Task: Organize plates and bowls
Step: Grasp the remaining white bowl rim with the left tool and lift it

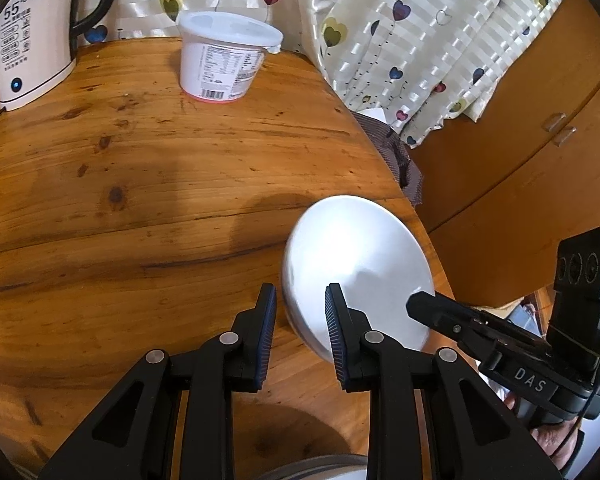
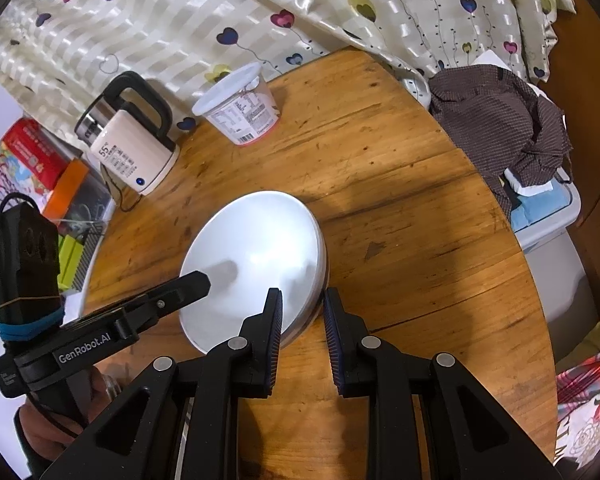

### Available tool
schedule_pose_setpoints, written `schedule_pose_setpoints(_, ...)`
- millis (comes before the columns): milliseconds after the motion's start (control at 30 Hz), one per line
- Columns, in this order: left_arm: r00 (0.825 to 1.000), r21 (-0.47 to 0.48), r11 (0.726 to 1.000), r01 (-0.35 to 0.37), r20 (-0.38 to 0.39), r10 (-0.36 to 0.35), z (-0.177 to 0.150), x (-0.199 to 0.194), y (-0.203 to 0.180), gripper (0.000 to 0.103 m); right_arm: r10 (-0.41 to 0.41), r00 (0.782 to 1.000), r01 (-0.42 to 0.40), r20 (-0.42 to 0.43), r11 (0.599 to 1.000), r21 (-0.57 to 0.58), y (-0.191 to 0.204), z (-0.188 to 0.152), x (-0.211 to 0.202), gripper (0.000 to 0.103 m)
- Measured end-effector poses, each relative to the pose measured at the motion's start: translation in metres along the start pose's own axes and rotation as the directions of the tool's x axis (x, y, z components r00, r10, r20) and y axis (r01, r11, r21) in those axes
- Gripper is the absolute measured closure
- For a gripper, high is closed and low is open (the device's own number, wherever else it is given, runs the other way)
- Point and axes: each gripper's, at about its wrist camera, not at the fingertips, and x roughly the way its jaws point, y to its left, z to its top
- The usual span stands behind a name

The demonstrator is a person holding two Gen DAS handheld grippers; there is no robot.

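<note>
A white plate is tilted up on its edge over the round wooden table; it also shows in the right wrist view. My left gripper is open, its fingers straddling the plate's near rim. My right gripper is open too, with the plate's rim between its fingers. Each gripper shows in the other's view: the right gripper's finger touches the plate's right side, and the left gripper's finger lies across its left side. Another pale rim peeks out at the bottom edge of the left wrist view.
A white lidded tub and a cream electric kettle stand at the table's far side. A heart-patterned curtain hangs behind. Brown clothing lies on a bin right of the table. Boxes and clutter sit at the left.
</note>
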Motion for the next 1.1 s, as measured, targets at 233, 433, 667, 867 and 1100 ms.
schedule_pose_setpoints(233, 1.000, 0.009, 1.000, -0.010, 0.014, 0.010, -0.002, -0.002, -0.001, 0.077, -0.011, 1.000, 0.011, -0.001, 1.000, -0.009, 0.004, 0.000, 0.001, 0.083)
schedule_pose_setpoints(433, 0.999, 0.021, 1.000, -0.017, 0.034, 0.016, -0.002, -0.013, -0.004, 0.077, -0.010, 1.000, 0.010, 0.012, 1.000, -0.030, 0.011, 0.000, -0.005, 0.082)
schedule_pose_setpoints(667, 0.999, 0.018, 1.000, -0.023, 0.047, 0.023, -0.006, -0.024, -0.004, 0.077, -0.005, 1.000, 0.006, 0.028, 0.999, -0.051, 0.022, -0.002, -0.015, 0.082)
schedule_pose_setpoints(867, 0.998, 0.022, 0.999, -0.028, 0.064, 0.027, -0.012, -0.036, -0.006, 0.077, 0.001, 0.999, 0.002, 0.041, 0.998, -0.063, 0.030, -0.007, -0.026, 0.082)
schedule_pose_setpoints(1100, 0.996, 0.018, 0.999, -0.029, 0.084, 0.027, -0.019, -0.051, -0.007, 0.077, 0.010, 0.999, -0.006, 0.052, 0.997, -0.076, 0.040, -0.013, -0.036, 0.082)
